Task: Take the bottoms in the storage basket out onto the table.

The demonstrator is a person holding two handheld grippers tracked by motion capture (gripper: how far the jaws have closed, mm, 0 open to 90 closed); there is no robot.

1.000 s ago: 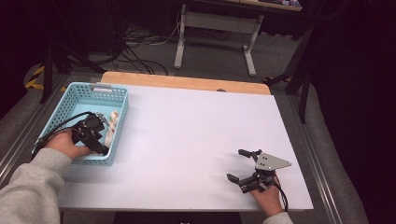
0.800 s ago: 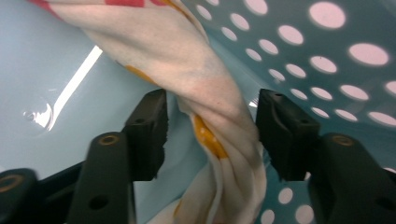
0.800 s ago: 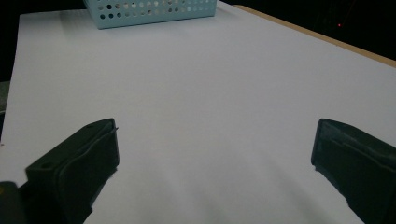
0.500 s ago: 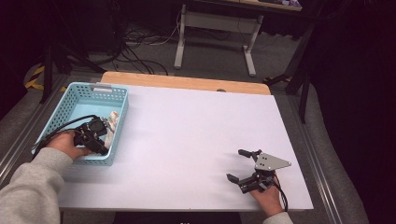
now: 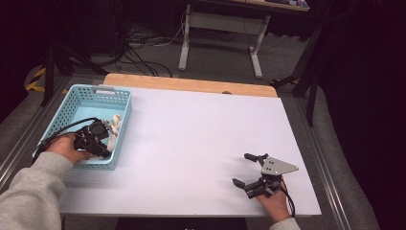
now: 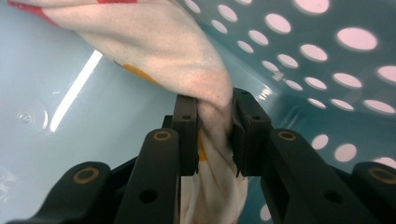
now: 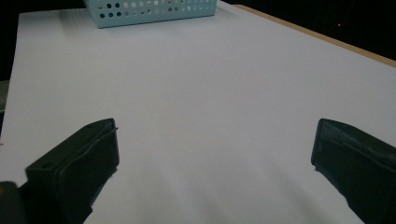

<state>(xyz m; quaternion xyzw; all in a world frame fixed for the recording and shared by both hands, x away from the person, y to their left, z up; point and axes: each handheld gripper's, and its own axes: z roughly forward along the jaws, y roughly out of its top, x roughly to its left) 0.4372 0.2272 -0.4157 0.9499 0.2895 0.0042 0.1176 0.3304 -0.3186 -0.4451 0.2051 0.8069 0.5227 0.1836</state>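
Note:
A light blue perforated basket [image 5: 80, 98] stands at the table's left side. Inside it lies a white cloth [image 5: 115, 124] with red and orange marks. My left gripper [image 5: 101, 139] reaches into the basket and is shut on that cloth [image 6: 187, 56], a twisted fold pinched between its two black jaws in the left gripper view [image 6: 215, 135]. My right gripper [image 5: 245, 169] rests near the table's front right, wide open, with nothing between its fingers [image 7: 74, 163]. It looks across the bare white table toward the basket [image 7: 149, 11].
The white table top [image 5: 201, 139] has a wooden strip along its far edge [image 5: 191, 85]. A metal rail [image 5: 19, 143] runs along the left side. Behind the table stand white desk legs [image 5: 184, 43] and floor cables [image 5: 139, 40].
My left gripper has shifted slightly forward and toward the basket's right wall with the cloth. The right gripper has stayed still.

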